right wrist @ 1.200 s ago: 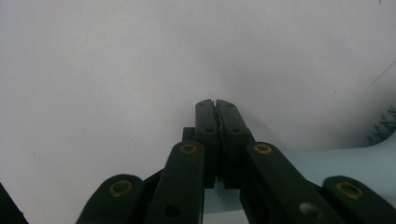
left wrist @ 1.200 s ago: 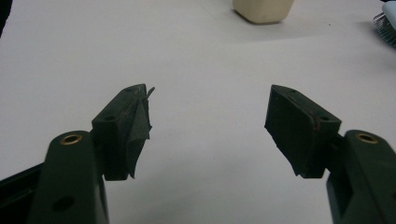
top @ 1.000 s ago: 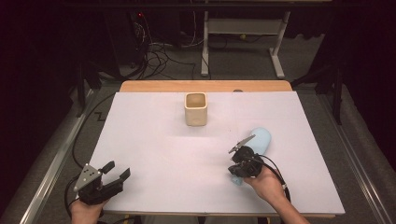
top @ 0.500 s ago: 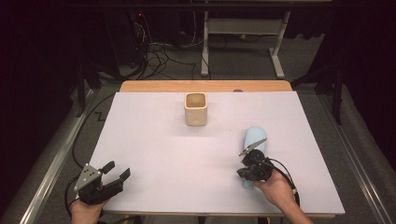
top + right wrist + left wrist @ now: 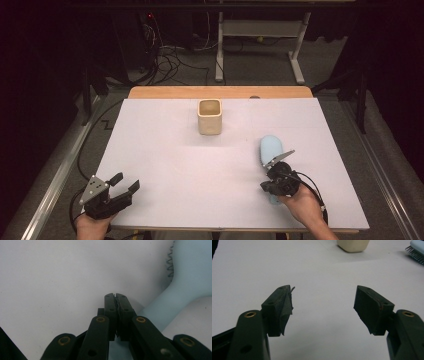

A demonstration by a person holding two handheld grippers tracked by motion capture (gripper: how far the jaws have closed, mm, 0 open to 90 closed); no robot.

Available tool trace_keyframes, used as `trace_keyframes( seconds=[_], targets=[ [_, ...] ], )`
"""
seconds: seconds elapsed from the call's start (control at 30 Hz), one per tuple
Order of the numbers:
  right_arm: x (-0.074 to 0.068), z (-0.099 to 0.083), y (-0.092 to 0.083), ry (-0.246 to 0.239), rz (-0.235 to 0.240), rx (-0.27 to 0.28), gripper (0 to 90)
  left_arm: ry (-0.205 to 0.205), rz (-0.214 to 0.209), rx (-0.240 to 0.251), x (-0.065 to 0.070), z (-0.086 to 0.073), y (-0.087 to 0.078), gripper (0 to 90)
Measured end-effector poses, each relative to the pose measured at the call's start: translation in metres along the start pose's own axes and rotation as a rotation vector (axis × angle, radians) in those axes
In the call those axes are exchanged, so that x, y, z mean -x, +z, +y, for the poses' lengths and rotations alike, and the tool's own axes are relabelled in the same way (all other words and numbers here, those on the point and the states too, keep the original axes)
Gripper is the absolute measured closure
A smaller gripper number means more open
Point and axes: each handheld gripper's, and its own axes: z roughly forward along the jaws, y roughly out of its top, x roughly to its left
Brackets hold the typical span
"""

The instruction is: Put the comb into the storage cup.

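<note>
A: What changed?
B: Right gripper (image 5: 272,181) slid toward the near right corner of the tabletop (image 5: 165,160); brush (image 5: 270,149) turned with it, head now straight ahead of the gripper. Left gripper (image 5: 126,183) same spot.
A: Jaws?
B: Right pressed together, nothing pinched; the brush handle runs just beside and under them. Left roughly half open, empty. Cup (image 5: 209,116) far ahead, untouched.
</note>
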Motion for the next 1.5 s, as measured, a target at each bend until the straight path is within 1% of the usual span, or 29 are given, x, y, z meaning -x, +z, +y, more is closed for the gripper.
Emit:
trace_keyframes(
  seconds=[0.07, 0.1, 0.13, 0.2, 0.23, 0.27, 0.63, 0.8, 0.83, 1.0, 1.1, 1.2, 1.37, 1.5],
  targets=[
    [0.000, -0.001, -0.001, 0.008, -0.011, -0.006, 88.5, 0.000, 0.000, -0.001, 0.000, 0.000, 0.000, 31.9],
    [0.001, -0.002, -0.001, 0.001, -0.015, -0.006, 88.5, 0.000, 0.000, 0.000, 0.000, 0.000, 0.000, 31.8],
    [0.001, -0.003, -0.002, 0.006, -0.016, -0.007, 88.5, 0.000, 0.000, -0.002, 0.000, 0.000, 0.000, 31.9],
    [0.003, -0.004, -0.003, 0.002, -0.022, -0.009, 88.5, -0.001, 0.000, -0.002, 0.000, 0.000, 0.000, 31.9],
    [0.004, -0.005, -0.003, 0.012, -0.027, -0.012, 88.5, -0.001, 0.000, -0.003, 0.000, 0.000, 0.000, 31.9],
    [0.005, -0.006, -0.003, 0.006, -0.027, -0.008, 88.5, -0.002, -0.001, -0.003, 0.000, 0.000, 0.000, 31.9],
    [0.017, -0.016, -0.009, 0.046, -0.055, -0.005, 88.5, -0.006, -0.001, -0.006, 0.000, 0.000, 0.001, 31.8],
    [0.024, -0.020, -0.011, 0.069, -0.066, 0.005, 88.4, -0.007, -0.001, -0.004, 0.000, 0.000, 0.001, 31.8],
    [0.025, -0.020, -0.012, 0.065, -0.069, 0.009, 88.4, -0.007, -0.001, -0.004, 0.000, 0.000, 0.001, 31.8],
    [0.030, -0.023, -0.014, 0.085, -0.081, 0.014, 88.4, -0.006, 0.000, -0.005, 0.000, 0.000, 0.001, 31.8],
    [0.034, -0.024, -0.014, 0.084, -0.088, 0.020, 88.3, -0.006, 0.001, -0.004, 0.000, 0.000, 0.001, 31.8],
    [0.036, -0.024, -0.015, 0.093, -0.089, 0.025, 88.3, -0.006, 0.001, -0.004, 0.000, 0.000, 0.000, 31.8],
    [0.036, -0.024, -0.015, 0.091, -0.093, 0.033, 87.3, -0.006, 0.002, -0.002, 0.000, 0.000, 0.000, 31.8],
    [0.034, -0.024, -0.017, 0.089, -0.076, 0.062, 85.0, -0.009, 0.002, 0.000, 0.000, 0.000, 0.000, 31.8]
  ],
)
